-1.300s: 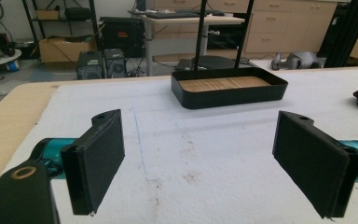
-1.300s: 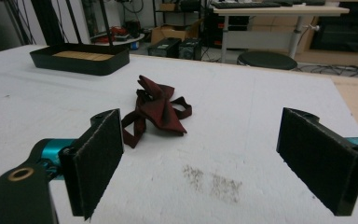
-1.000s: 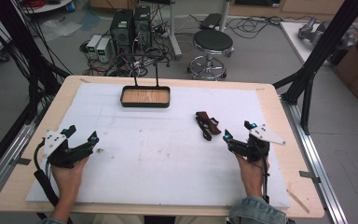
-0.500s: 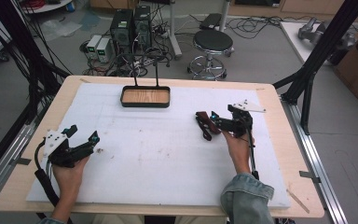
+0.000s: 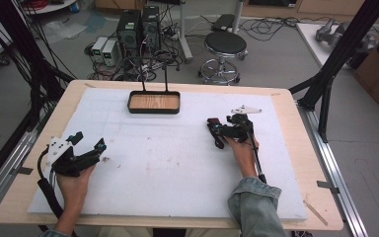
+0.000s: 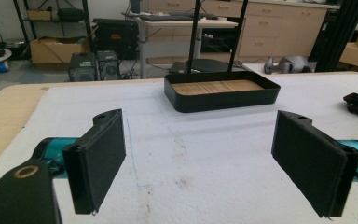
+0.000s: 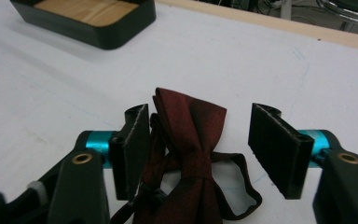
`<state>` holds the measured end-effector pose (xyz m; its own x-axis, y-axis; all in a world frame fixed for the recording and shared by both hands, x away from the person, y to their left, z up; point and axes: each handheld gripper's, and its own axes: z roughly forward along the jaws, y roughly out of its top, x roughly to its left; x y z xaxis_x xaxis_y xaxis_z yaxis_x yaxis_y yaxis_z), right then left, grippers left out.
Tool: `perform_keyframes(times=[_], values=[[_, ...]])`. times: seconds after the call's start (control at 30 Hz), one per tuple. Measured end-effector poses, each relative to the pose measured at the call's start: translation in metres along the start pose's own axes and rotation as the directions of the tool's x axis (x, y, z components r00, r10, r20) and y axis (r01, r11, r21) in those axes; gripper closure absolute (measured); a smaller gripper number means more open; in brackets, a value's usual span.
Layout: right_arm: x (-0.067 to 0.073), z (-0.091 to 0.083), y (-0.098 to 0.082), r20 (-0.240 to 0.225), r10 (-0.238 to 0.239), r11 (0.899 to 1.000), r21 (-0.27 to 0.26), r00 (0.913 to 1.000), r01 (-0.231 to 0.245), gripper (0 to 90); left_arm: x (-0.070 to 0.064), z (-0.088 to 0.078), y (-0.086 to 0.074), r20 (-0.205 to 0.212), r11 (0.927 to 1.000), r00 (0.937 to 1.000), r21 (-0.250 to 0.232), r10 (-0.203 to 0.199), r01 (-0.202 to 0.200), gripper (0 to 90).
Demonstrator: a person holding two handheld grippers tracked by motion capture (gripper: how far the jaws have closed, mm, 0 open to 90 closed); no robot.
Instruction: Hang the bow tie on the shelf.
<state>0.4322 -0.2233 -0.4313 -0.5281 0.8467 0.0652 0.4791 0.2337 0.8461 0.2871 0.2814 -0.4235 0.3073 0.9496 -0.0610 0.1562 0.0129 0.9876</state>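
Note:
A dark red bow tie [image 7: 191, 140] lies flat on the white mat, right of centre [image 5: 219, 142]. My right gripper [image 7: 199, 112] is lowered over it [image 5: 217, 129] with a jaw on either side of the tie. Its jaws have just been closing. The left pad sits at the tie's edge and the right pad still stands off it with a gap. My left gripper [image 5: 89, 140] rests at the mat's left, wide open [image 6: 200, 116] with nothing between its pads. A black tray [image 5: 154, 109] with a wooden floor stands at the far middle.
A white foam mat [image 5: 177, 168] covers most of the wooden table [image 5: 296, 148]. Two thin black rods [image 6: 196, 37] rise behind the tray [image 6: 214, 100]. A stool [image 5: 225, 44] and computer boxes [image 5: 138, 24] stand on the floor beyond the far edge.
My right gripper has moved forward and left from the mat's right side to the bow tie, and its jaws have narrowed around it. The left gripper has stayed put.

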Motion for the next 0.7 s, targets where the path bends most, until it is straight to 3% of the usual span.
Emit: perform_keyframes(times=[0.43,0.6,0.7], values=[[0.002,0.013,-0.007,-0.003,-0.032,0.993,0.112,0.9995,0.032,60.4,0.000,0.000,0.000,-0.002,1.0000,1.0000,-0.003,0.000,0.000,18.3],[0.003,0.010,-0.006,0.000,-0.044,0.992,0.114,0.9991,0.043,73.0,0.000,0.000,0.000,-0.004,1.0000,1.0000,-0.002,-0.003,0.003,18.3],[0.003,0.007,-0.004,0.001,-0.033,0.994,0.104,0.9995,0.033,75.1,0.000,0.000,0.000,-0.002,1.0000,1.0000,-0.002,-0.001,0.001,18.4]])
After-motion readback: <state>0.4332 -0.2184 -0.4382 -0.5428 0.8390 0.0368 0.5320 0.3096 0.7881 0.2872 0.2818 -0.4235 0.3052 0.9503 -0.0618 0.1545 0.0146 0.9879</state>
